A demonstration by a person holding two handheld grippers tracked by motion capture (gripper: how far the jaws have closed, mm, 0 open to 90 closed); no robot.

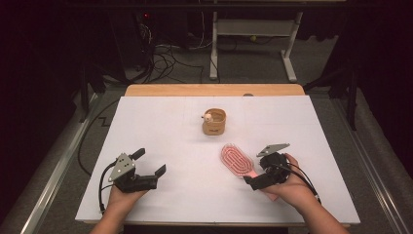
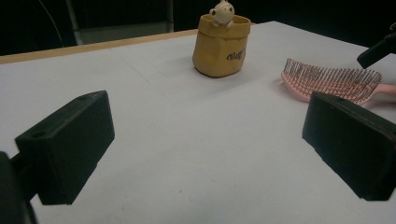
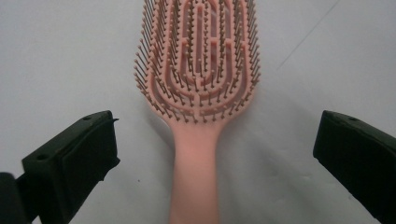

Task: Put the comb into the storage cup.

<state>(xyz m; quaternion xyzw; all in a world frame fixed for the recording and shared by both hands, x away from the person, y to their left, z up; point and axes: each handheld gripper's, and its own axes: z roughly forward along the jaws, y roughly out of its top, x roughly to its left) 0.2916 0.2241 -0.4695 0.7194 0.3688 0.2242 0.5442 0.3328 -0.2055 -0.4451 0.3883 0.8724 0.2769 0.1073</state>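
**Right gripper lined up on the brush handle**

Right gripper (image 3: pixel 210 154) hangs with jaws spread wide either side of the pink hairbrush (image 3: pixel 198 93), which lies bristles-up on the white surface (image 1: pixel 170 141), near the tan pot (image 1: pixel 215 122). The brush looks light, stiff plastic, likely slick; its narrow handle is the sensible hold, not the springy bristles. Left gripper (image 1: pixel 148 163) rests open, well apart.

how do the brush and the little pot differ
The brush is pink and lies flat, bristles up; the pot is tan and stands upright. The brush lies between the right gripper jaws; the pot stands apart, farther back. Both rest on the white table.
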